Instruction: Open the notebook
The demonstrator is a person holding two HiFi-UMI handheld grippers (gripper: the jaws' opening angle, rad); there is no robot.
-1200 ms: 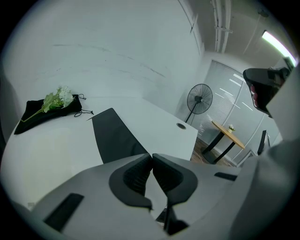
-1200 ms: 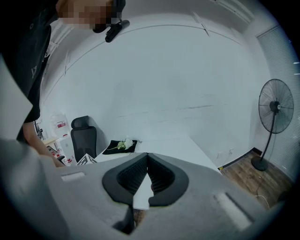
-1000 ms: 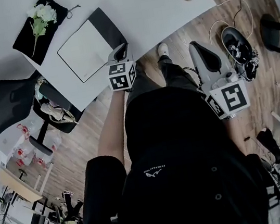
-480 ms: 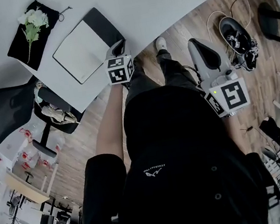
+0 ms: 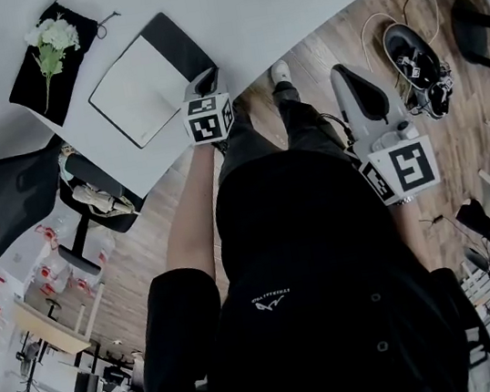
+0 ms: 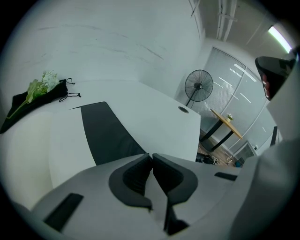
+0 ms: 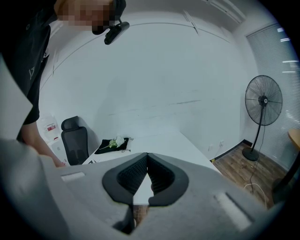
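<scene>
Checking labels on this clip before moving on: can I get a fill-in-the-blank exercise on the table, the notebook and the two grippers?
1. The white flowers lie on a ___ cloth on the white table.
2. The left gripper, near a corner of the white-and-black notebook, has its jaws ___, with nothing between them.
3. The right gripper hangs off the table, over the wooden ___.

Missing words: black; shut; floor.
</scene>
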